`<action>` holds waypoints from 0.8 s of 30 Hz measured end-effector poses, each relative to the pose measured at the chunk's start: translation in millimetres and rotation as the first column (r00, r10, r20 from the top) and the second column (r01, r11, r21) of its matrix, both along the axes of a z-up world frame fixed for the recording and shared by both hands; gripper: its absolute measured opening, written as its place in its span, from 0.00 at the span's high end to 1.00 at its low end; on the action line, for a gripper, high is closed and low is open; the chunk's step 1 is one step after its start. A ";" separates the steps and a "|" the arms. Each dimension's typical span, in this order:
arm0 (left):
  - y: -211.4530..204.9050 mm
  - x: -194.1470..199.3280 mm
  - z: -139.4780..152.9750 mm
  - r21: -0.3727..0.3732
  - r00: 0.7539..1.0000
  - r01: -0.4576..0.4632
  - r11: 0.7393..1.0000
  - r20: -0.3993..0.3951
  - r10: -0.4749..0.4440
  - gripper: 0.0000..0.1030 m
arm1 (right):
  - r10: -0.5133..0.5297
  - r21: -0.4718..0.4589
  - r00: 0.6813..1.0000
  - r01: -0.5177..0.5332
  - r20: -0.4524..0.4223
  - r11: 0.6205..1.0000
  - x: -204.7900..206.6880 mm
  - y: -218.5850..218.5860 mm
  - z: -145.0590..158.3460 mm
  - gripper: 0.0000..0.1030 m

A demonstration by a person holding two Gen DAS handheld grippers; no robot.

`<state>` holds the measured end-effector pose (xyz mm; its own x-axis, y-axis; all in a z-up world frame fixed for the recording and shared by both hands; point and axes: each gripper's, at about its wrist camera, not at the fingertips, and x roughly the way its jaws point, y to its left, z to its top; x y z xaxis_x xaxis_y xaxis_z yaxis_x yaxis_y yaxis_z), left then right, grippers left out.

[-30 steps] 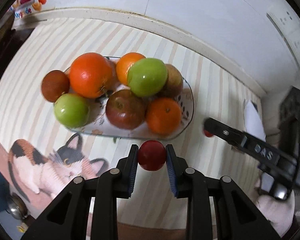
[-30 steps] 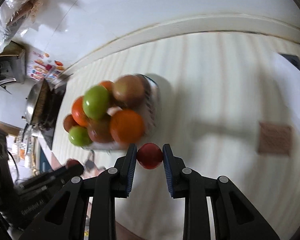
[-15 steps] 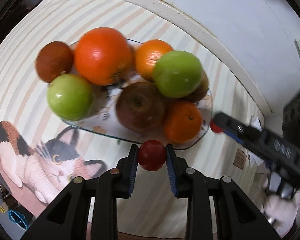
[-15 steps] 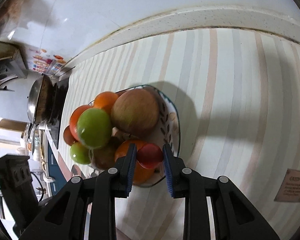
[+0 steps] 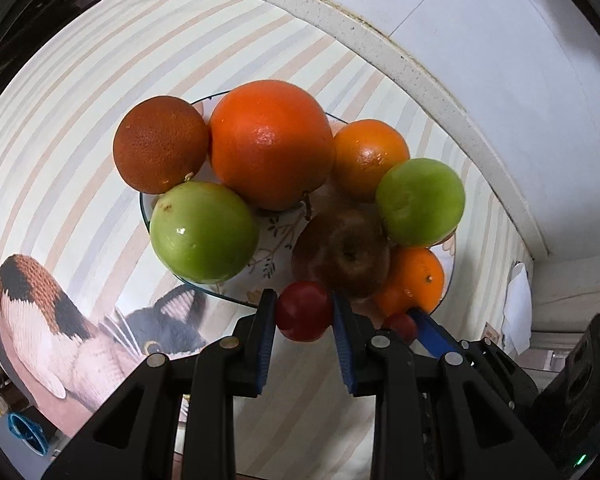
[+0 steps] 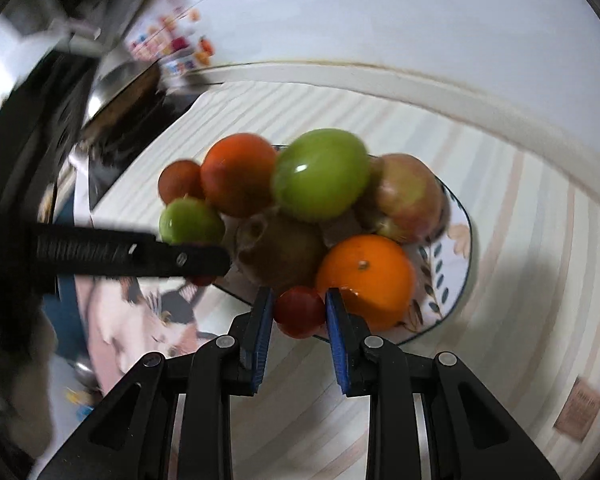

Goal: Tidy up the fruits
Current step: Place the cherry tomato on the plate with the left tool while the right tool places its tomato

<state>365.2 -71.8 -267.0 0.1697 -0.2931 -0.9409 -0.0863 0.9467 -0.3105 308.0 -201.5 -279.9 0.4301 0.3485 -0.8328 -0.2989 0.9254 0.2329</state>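
Observation:
A patterned plate (image 5: 268, 268) on the striped cloth holds a pile of fruit: oranges (image 5: 272, 144), green apples (image 5: 202, 232) and a brown-red apple (image 5: 342, 252). My left gripper (image 5: 304, 314) is shut on a small red fruit (image 5: 303, 311) at the plate's near rim. My right gripper (image 6: 298, 312) is shut on another small red fruit (image 6: 299, 311), also at the near rim beside an orange (image 6: 366, 276). The right gripper's finger and its red fruit (image 5: 400, 326) show at the lower right of the left wrist view. The left gripper's fingers (image 6: 140, 254) cross the right wrist view from the left.
The plate (image 6: 456, 240) stands on a striped tablecloth (image 5: 100, 92) with a cat picture (image 5: 60, 320) at the near left. A white wall and ledge (image 5: 380, 40) run behind. A pan and stove (image 6: 120, 92) lie at the far left. A small brown label (image 6: 578, 408) lies on the cloth.
Both grippers have moved in toward the plate, each still holding its small red fruit. The two grippers have come close together at the plate's near rim.

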 end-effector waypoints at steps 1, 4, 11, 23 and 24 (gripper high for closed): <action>1.1 -1.2 -1.9 0.000 1.000 0.003 1.000 -0.002 -0.003 0.76 | 0.015 -0.031 1.000 -0.015 0.018 0.999 -3.1 4.8 -2.0 0.72; -0.1 -1.4 -10.0 0.004 1.000 0.014 1.000 -0.009 -0.014 0.76 | 0.055 -0.095 0.996 -0.048 0.075 0.994 -8.6 15.2 -5.1 0.72; 3.9 -0.9 -20.5 0.020 0.999 0.011 1.000 -0.034 -0.010 0.73 | 0.135 -0.227 0.973 -0.091 0.186 0.970 -16.4 33.9 -8.5 0.72; 20.5 -11.2 1.6 0.034 1.000 -0.019 0.999 0.024 0.018 0.35 | 0.026 -0.138 0.971 0.008 0.237 0.990 -28.6 1.7 30.9 0.24; 21.5 -14.0 5.7 0.057 0.999 -0.022 0.998 0.037 0.020 0.32 | -0.005 -0.120 0.976 0.032 0.219 0.992 -27.1 -6.4 34.0 0.24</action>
